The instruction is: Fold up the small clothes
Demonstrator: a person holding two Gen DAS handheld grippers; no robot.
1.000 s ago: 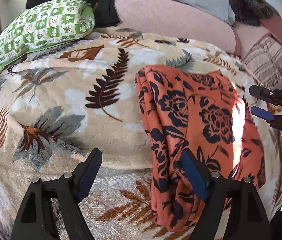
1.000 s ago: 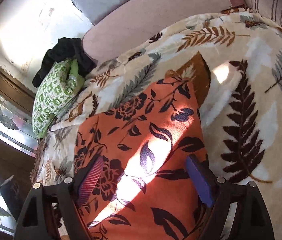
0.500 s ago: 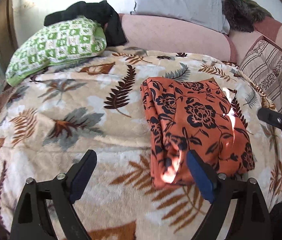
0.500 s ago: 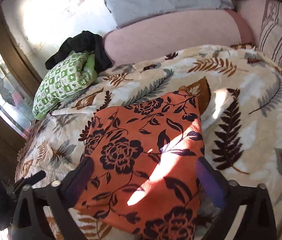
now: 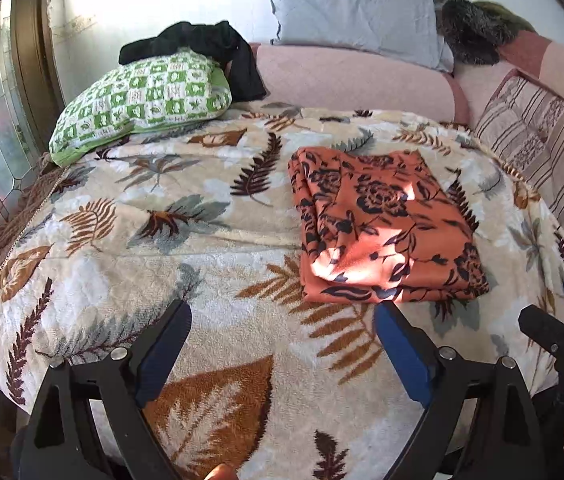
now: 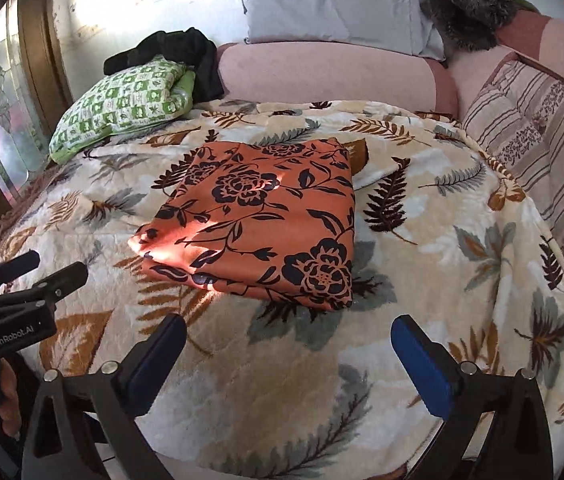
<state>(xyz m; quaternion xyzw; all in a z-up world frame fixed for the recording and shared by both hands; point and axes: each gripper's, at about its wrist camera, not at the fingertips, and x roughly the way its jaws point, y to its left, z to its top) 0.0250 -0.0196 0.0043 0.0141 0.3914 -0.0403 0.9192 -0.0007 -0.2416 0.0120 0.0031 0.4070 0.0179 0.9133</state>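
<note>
An orange floral garment (image 5: 386,236) is seen folded into a flat, roughly rectangular bundle on a leaf-patterned blanket (image 5: 210,264). In the left wrist view it lies right of centre; in the right wrist view it sits at the middle of the frame (image 6: 258,232). A patch of sunlight is cast across its near left corner.

The left gripper (image 5: 282,344) is held at the bottom of its own view, above the blanket and short of the garment's near edge. Its jaws are spread wide, with nothing between them. The right gripper (image 6: 288,354) is likewise held at the bottom of its view, jaws spread wide and empty, the garment lying beyond the blue pads (image 6: 422,364). Each gripper is also caught at the edge of the other's frame.

A green checked pillow (image 5: 142,100) is seen at the upper left, with a black cloth (image 5: 210,48) draped over it. A grey pillow (image 5: 354,12) is propped at the top against a pink bolster (image 5: 354,80).
</note>
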